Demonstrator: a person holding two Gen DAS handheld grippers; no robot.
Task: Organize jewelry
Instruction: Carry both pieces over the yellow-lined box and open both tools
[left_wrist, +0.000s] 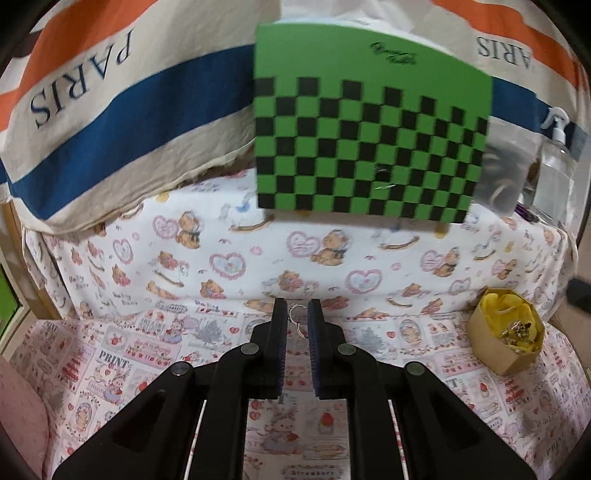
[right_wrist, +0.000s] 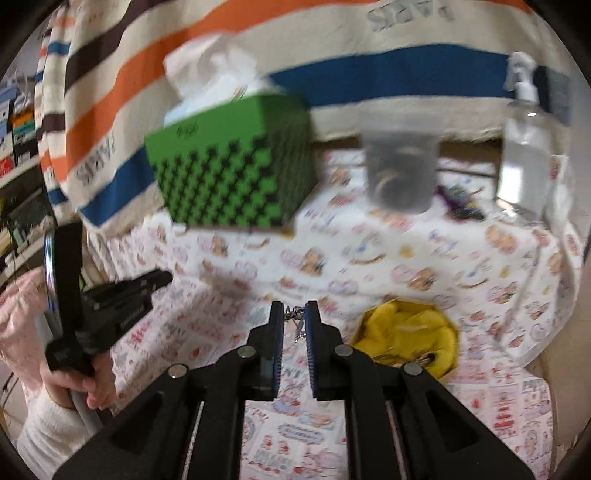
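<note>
Left wrist view. The left gripper (left_wrist: 297, 308) has its jaws drawn close on a small silver ring piece (left_wrist: 296, 320) that hangs between the fingertips, its long axis roughly vertical. The cardboard box (left_wrist: 491, 343) with yellow lining stands on the printed cloth (left_wrist: 110, 354) to the right of and slightly nearer than the fingertips, well apart from them; a tangle of gold jewelry (left_wrist: 519, 330) already lies inside. A green checkered tissue box (left_wrist: 369, 140) sits on the raised ledge behind.

Right wrist view. The right gripper (right_wrist: 294, 312) is likewise pinched on a small chain-like trinket (right_wrist: 295, 319) — blur hides its exact form. The box's yellow lining (right_wrist: 406, 332) lies just beside these fingertips, to the right. The left gripper (right_wrist: 147, 282) appears at far left, held in a hand (right_wrist: 79, 384).

Judgement: the right gripper is nearer the box, so a short rightward move would serve it — the left must cross farther.
</note>
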